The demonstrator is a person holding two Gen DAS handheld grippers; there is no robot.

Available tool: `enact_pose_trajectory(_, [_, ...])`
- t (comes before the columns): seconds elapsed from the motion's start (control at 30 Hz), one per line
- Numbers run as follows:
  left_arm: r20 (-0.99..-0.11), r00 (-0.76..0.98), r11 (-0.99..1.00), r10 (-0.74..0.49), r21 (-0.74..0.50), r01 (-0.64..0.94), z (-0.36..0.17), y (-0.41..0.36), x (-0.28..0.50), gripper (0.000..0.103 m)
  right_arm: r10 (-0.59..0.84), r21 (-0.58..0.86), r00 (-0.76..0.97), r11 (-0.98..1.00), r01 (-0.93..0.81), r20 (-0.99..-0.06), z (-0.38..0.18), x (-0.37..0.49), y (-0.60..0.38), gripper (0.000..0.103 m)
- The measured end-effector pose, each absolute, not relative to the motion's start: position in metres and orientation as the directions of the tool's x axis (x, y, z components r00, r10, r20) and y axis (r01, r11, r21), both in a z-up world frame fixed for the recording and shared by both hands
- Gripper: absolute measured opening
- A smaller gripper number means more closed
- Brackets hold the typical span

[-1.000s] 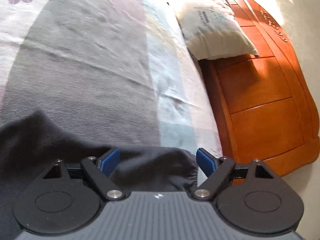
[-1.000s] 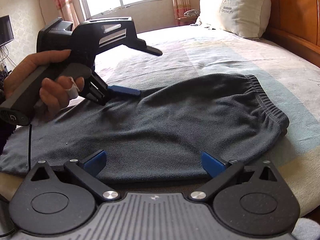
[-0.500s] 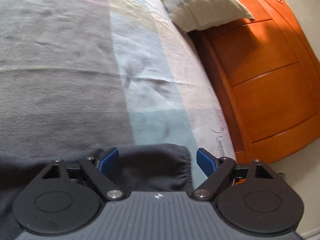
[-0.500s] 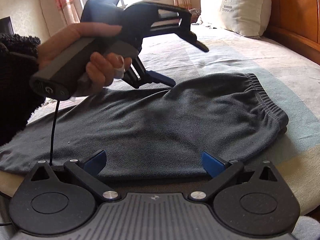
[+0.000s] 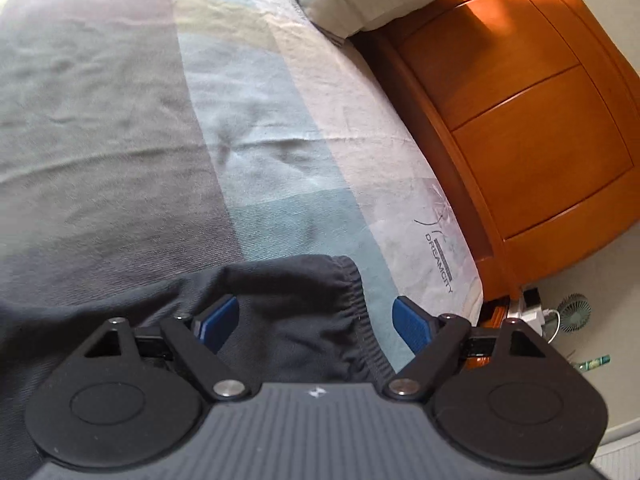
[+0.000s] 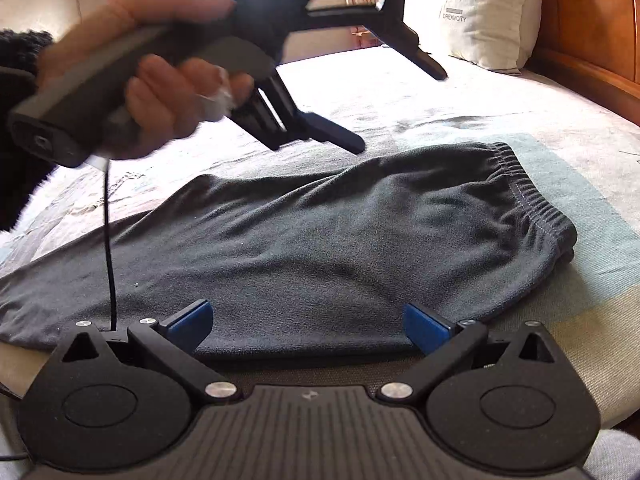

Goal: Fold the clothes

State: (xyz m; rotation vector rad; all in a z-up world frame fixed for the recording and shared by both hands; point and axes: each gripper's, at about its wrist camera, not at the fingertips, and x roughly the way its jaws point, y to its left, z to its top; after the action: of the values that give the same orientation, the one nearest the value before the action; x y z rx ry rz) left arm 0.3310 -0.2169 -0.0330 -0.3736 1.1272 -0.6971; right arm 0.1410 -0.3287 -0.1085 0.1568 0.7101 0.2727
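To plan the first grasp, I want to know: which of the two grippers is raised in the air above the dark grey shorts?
The left gripper, gripped by the person's hand, hangs above the dark grey shorts; the right gripper sits low at their near edge.

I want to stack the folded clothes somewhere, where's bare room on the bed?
Free: the sheet between the dark shorts and the pillow, and beyond the waistband toward the headboard. Crowded: the near edge, under the shorts and both grippers.

You were in a home bedroom: a bed point(image 5: 280, 128) with a patterned sheet, a pillow point(image 6: 480, 12) and a wooden headboard point(image 5: 520, 120) showed it
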Motion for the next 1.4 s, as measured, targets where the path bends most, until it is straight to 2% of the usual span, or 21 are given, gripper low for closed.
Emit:
enact_pose_trajectory(0.23, [-0.751,0.318,0.809,-0.579,-0.477,0.345,0.020,-0.140,0.268,0.085,0.289,0.256,0.746,0.953,-0.163,-0.600,-0.110,0.143,-0.331,0.103])
enact_pose_trajectory(0.33, [-0.766,0.337,0.833,-0.548,-0.462,0.304,0.013,-0.101,0.241,0.086,0.270,0.249,0.758,0.957,-0.145,-0.594,-0.110,0.144,-0.331,0.103])
enact_pose_trajectory(0.47, [-0.804,0.332,0.868,-0.494,-0.430,0.249,-0.028,-0.067,0.211,0.086,0.221,0.184,0.769,0.973,-0.137,-0.600,-0.114,0.144,-0.321,0.103])
enact_pose_trajectory(0.63, [-0.841,0.382,0.915,-0.382,-0.287,0.284,-0.075,-0.064,0.177,0.086,0.153,0.071,0.779,0.988,-0.138,-0.608,-0.119,0.143,-0.305,0.103])
enact_pose_trajectory(0.7, [-0.836,0.385,0.912,-0.392,-0.296,0.285,-0.087,-0.063,0.168,0.086,0.146,0.066,0.782,0.989,-0.134,-0.605,-0.120,0.143,-0.304,0.103])
enact_pose_trajectory(0.97, [-0.813,0.427,0.909,-0.395,-0.279,0.310,-0.083,-0.063,0.121,0.091,0.146,0.076,0.784,0.989,-0.126,-0.603,-0.123,0.146,-0.305,0.103])
enact_pose_trajectory(1.13, [-0.782,0.554,0.936,-0.286,-0.104,0.336,-0.069,-0.070,0.116,0.092,0.142,0.071,0.785,0.990,-0.124,-0.603,-0.123,0.146,-0.303,0.103])
enact_pose_trajectory(1.4, [-0.802,0.571,0.975,-0.173,-0.058,0.214,-0.089,-0.064,0.128,0.093,0.146,0.073,0.786,0.989,-0.128,-0.600,-0.123,0.146,-0.304,0.103])
